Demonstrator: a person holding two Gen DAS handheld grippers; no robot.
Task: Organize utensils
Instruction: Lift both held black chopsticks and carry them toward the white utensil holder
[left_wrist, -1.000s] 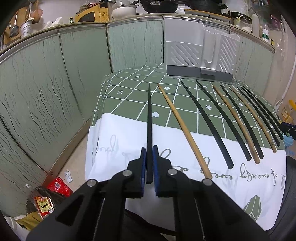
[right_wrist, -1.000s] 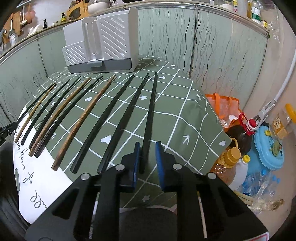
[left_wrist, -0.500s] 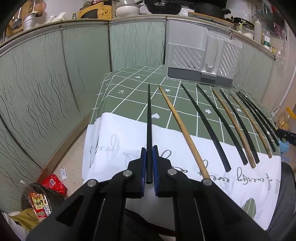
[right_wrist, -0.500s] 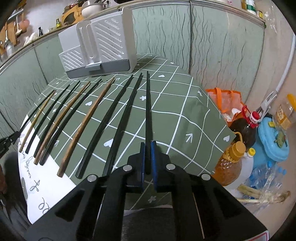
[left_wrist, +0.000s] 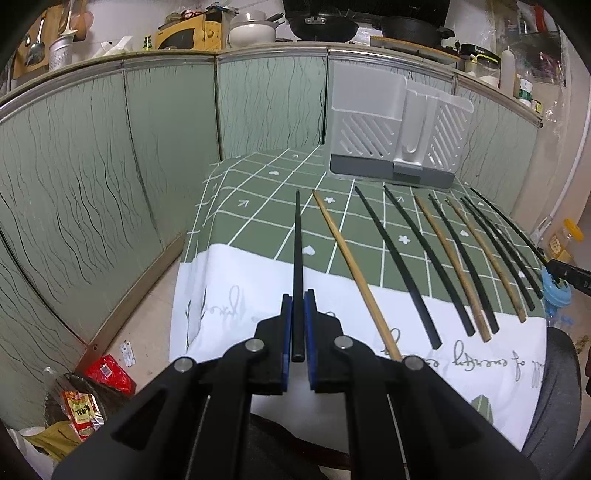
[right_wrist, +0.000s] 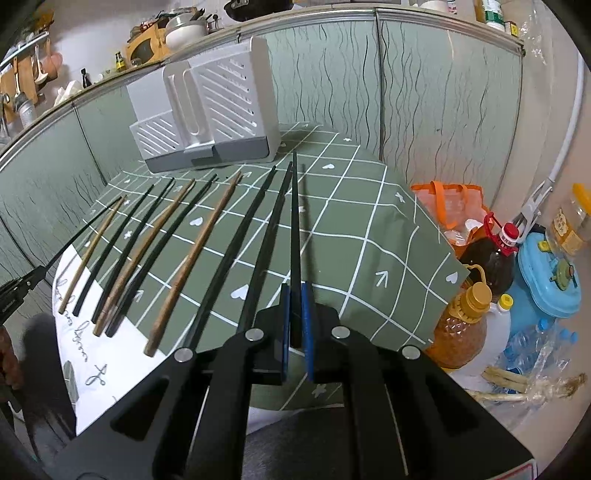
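1. Grip state. The left gripper (left_wrist: 298, 325) has its jaws clamped on the thick end of a black chopstick (left_wrist: 297, 258), which runs up the centre of the left wrist view. The right gripper (right_wrist: 295, 317) has its jaws clamped likewise on a second black chopstick (right_wrist: 294, 229), central in the right wrist view.

2. Remaining utensils. The other chopsticks, black and wooden, lie side by side in a fanned row (left_wrist: 443, 258) on the table, right of centre in the left wrist view and left of centre in the right wrist view.

3. Destination (judged). The grey utensil holder (left_wrist: 395, 147) stands at the far edge of the table, in the upper part of both views. It is the likely target.

4. Procedure, step in hand.
   a. Raise each stick until its tip clears the cloth before moving it sideways; a dragged tip may disturb the neighbouring sticks.
   b. Keep both clamps firm. Each stick is held near one end only, so it can pivot between the pads.
   c. Bring the tips over an open compartment of the holder before parting the jaws.

5. Surface. A green checked tablecloth (right_wrist: 369, 229) with white lines, hearts and arrows covers the table; its near part is white with script lettering (left_wrist: 236, 295).

6. Room. Green wavy-patterned panels (left_wrist: 92, 184) enclose the table. Pots and cookware sit on the ledge along the top of the left wrist view. Oil bottles (right_wrist: 469, 314) stand on the floor at the right of the right wrist view.
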